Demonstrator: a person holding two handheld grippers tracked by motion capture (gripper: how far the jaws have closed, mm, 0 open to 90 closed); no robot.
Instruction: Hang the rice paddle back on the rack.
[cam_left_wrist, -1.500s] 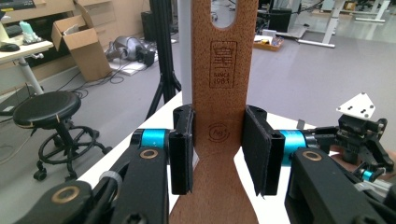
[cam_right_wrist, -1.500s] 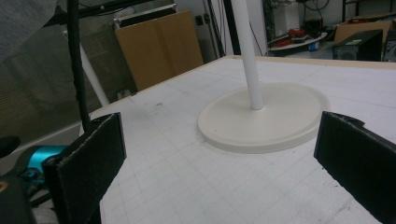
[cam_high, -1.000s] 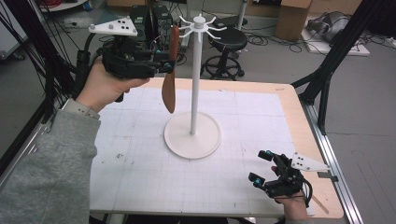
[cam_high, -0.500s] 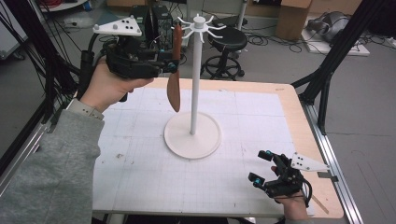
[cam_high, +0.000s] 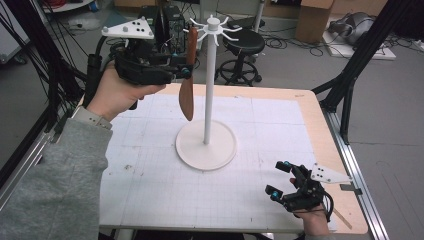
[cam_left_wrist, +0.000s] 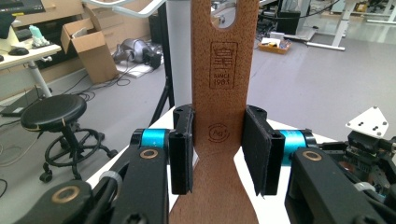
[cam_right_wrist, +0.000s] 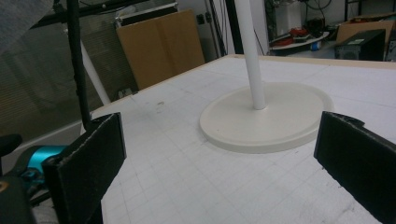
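spatula (cam_high: 188, 75) risen nearer rack (cam_high: 208, 80) | left tongs (cam_high: 186, 70) clamp it | right tongs (cam_high: 280, 181) wide, table edge

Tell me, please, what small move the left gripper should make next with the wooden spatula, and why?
Probably ease it toward the rack's top prongs: the left gripper clamps the wooden spatula upright, its handle hole level with a prong but not visibly hooked.

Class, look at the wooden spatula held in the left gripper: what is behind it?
Behind the wooden spatula stand the white rack pole and lab floor; the handle hides whatever lies directly behind it.
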